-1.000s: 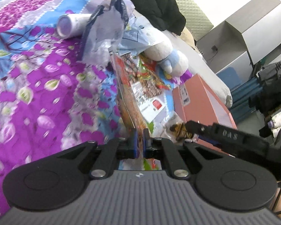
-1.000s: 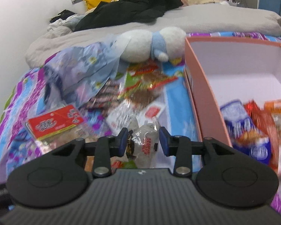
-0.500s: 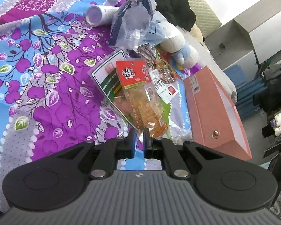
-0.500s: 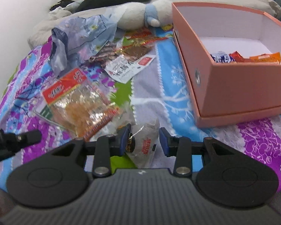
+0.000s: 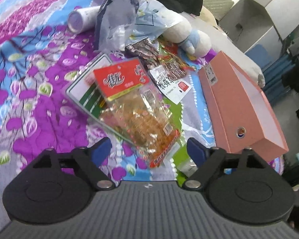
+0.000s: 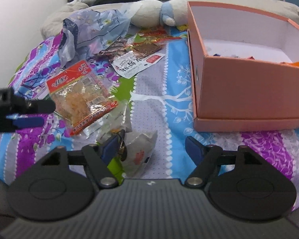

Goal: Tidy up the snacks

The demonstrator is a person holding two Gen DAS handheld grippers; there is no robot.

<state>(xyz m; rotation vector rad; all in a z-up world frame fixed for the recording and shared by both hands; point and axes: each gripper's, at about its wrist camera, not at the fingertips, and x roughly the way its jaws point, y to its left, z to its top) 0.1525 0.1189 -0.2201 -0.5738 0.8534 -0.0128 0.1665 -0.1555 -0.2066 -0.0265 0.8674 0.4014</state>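
Both tongs just opened — left tongs (image 5: 149, 147) free of red-labelled snack bag (image 5: 137, 107).

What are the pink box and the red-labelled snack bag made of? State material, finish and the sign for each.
Pink box: likely cardboard, matte; flat stiff walls, crisp folded edges, no glare.
Red-labelled snack bag: apparently thin clear plastic film, glossy; it crinkles, glints, and shows the orange pieces inside under a printed red label.
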